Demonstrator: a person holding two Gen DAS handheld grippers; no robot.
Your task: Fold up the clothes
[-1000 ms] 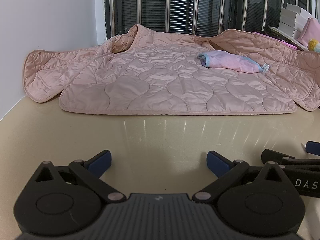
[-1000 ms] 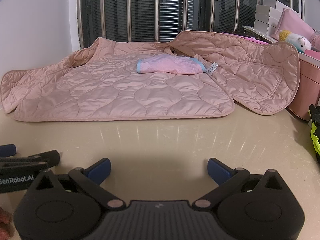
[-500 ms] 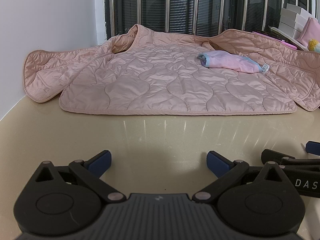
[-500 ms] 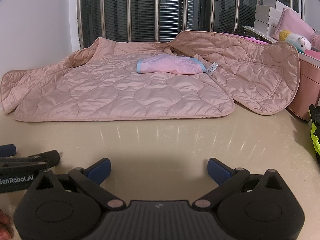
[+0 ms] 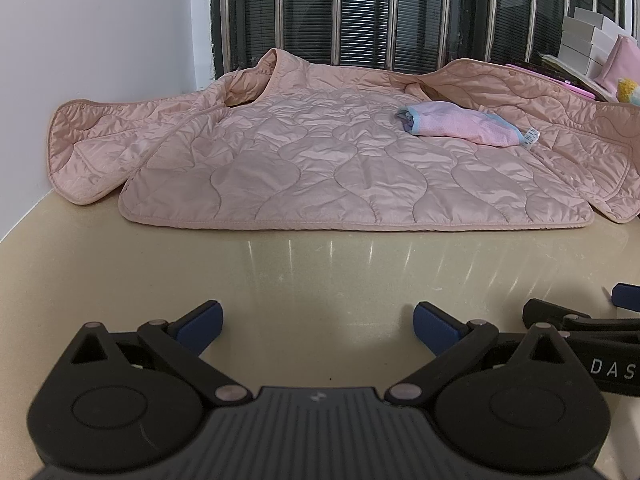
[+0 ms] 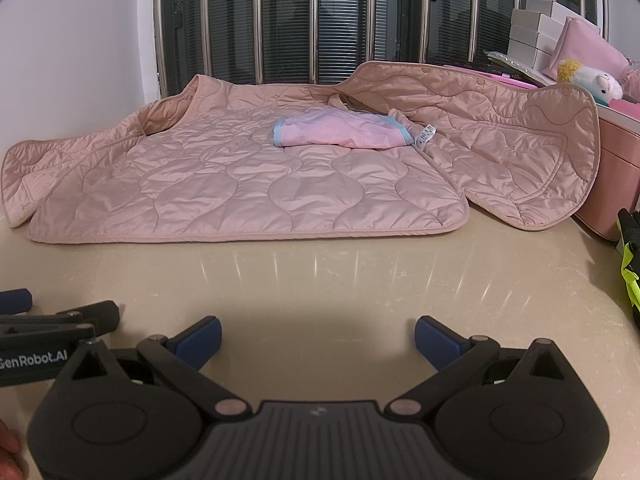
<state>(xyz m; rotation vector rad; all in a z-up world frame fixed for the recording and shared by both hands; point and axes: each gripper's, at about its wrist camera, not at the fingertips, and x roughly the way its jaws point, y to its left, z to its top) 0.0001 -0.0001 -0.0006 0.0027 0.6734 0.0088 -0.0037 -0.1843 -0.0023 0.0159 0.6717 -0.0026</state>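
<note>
Both my tools sit low over the bench (image 5: 320, 272), left tool (image 5: 316, 322) and right tool (image 6: 318, 334) spread wide with nothing between the fingers. The jacket (image 6: 248, 176) lies flat well ahead by the window, a small pink garment (image 6: 340, 133) resting on top.

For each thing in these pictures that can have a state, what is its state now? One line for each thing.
left gripper: open, empty, low over the table.
right gripper: open, empty, low over the table.
quilted pink jacket: unfolded, spread flat, front flaps open to both sides.
small pink garment: folded, lying on the jacket.
table: bare in front of the jacket.
</note>
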